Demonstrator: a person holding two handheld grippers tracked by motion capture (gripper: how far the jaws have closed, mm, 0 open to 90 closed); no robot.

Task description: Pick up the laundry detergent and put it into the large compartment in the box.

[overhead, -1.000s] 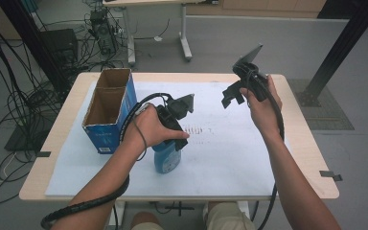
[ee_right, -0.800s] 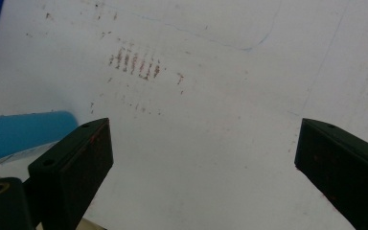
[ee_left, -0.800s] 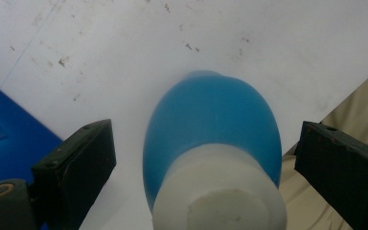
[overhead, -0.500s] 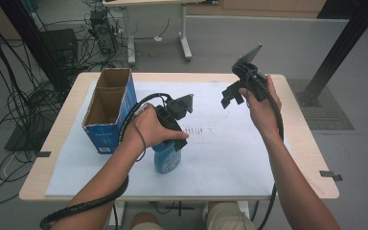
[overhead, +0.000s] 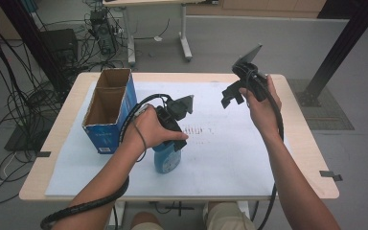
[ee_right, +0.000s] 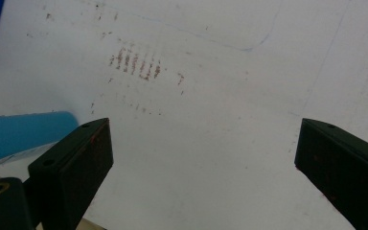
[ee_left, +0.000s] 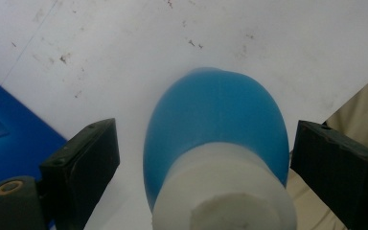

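A blue bottle (overhead: 166, 158) with a white neck stands upright on the white sheet (overhead: 230, 158) near the table's front. My left gripper (overhead: 172, 140) points down over the bottle. In the left gripper view the bottle (ee_left: 215, 115) sits between the two black jaws of the left gripper (ee_left: 203, 129), with a gap on each side; the jaws have just been closing around it and the pads do not touch it. My right gripper (overhead: 232, 96) hangs above the sheet at the back right. In its own view the right gripper (ee_right: 201, 127) is open with nothing between the jaws.
An open blue cardboard box (overhead: 108, 115) stands left of the bottle, reaching to the table's back edge. Rust-coloured marks (overhead: 196, 130) stain the sheet's middle. The wooden table (overhead: 302, 139) has bare edges; cables and desk legs lie on the floor beyond.
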